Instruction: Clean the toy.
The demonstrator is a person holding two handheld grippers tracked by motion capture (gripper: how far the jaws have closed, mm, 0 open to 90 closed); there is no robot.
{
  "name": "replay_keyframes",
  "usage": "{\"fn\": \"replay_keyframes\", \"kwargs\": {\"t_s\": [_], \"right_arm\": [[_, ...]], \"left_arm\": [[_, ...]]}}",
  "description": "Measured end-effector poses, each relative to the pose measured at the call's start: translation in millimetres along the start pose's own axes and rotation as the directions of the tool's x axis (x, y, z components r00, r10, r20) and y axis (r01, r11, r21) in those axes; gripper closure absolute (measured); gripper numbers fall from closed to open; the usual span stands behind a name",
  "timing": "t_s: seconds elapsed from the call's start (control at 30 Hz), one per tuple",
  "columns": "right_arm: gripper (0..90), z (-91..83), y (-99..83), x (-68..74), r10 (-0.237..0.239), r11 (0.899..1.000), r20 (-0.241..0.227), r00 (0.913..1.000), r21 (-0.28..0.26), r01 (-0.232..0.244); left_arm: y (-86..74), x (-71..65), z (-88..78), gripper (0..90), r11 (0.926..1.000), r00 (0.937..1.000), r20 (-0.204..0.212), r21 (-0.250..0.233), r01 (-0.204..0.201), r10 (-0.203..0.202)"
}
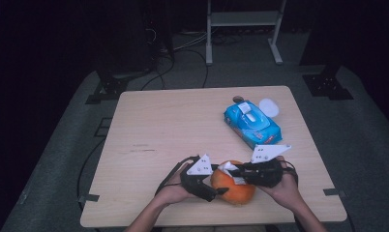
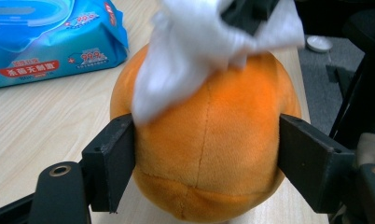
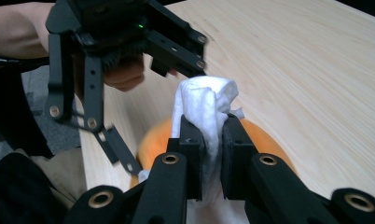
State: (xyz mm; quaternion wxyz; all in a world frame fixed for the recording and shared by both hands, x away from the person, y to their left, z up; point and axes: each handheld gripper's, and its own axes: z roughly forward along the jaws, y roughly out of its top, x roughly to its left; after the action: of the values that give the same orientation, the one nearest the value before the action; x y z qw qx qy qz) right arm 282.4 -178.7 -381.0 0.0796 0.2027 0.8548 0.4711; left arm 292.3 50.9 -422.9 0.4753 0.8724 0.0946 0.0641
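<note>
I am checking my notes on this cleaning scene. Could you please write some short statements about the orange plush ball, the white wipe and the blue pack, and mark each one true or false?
1. The left gripper holds the orange plush ball between its jaws. True.
2. The right gripper is open and holds nothing. False: it is shut on the white wipe.
3. The white wipe lies on top of the ball. True.
4. The blue wipes pack sits on the floor. False: it lies on the table.
5. The ball is green. False: it is orange.
</note>
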Motion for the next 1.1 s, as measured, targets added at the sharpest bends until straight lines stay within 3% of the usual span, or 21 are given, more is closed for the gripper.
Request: {"fn": "replay_keyframes", "kwargs": {"t_s": [0.2, 0.47, 0.63, 0.77, 0.87, 0.97, 1.1], "right_arm": [[80.5, 13.5, 7.2, 5.5, -0.038, 0.999, -0.011, 0.9992, 0.021, 0.038], [80.5, -8.8, -7.7, -8.2, 0.011, 1.000, 0.035, 0.9993, 0.013, -0.011], [80.5, -15.4, -21.4, -13.9, 0.056, 0.998, 0.036, 0.9978, 0.011, -0.057], [80.5, -9.5, -17.9, -11.2, 0.042, 0.999, 0.032, 0.9986, 0.012, -0.042], [80.4, -0.2, -12.7, -6.7, 0.018, 1.000, 0.024, 0.9996, 0.017, -0.018], [80.4, 1.7, -11.4, -5.9, 0.005, 1.000, 0.022, 0.9997, 0.025, -0.006], [80.4, -3.9, -18.5, -10.5, 0.022, 0.999, 0.041, 0.9989, 0.035, -0.024]], "left_arm": [[-2.5, 1.5, -1.3, 23.9, 1.0000, 1.0000, 0.006, 0.004, 0.004, -0.004], [-12.8, 9.4, -3.6, 24.0, 0.9994, 0.9991, 0.027, 0.014, 0.031, -0.032], [-13.4, 12.6, -5.4, 19.7, 0.9989, 0.9980, 0.048, 0.023, 0.041, -0.042], [-7.3, 10.3, -5.2, 13.8, 0.9993, 0.9992, 0.030, -0.026, 0.026, -0.025], [-7.6, 9.0, -3.4, 13.8, 0.9999, 0.9998, 0.017, -0.013, 0.006, -0.005], [-13.1, 13.7, -6.3, 20.7, 0.9996, 0.9993, 0.028, 0.011, 0.025, -0.025], [-21.1, 20.6, -9.2, 21.9, 0.9972, 0.9973, 0.036, 0.040, 0.063, -0.064]]}}
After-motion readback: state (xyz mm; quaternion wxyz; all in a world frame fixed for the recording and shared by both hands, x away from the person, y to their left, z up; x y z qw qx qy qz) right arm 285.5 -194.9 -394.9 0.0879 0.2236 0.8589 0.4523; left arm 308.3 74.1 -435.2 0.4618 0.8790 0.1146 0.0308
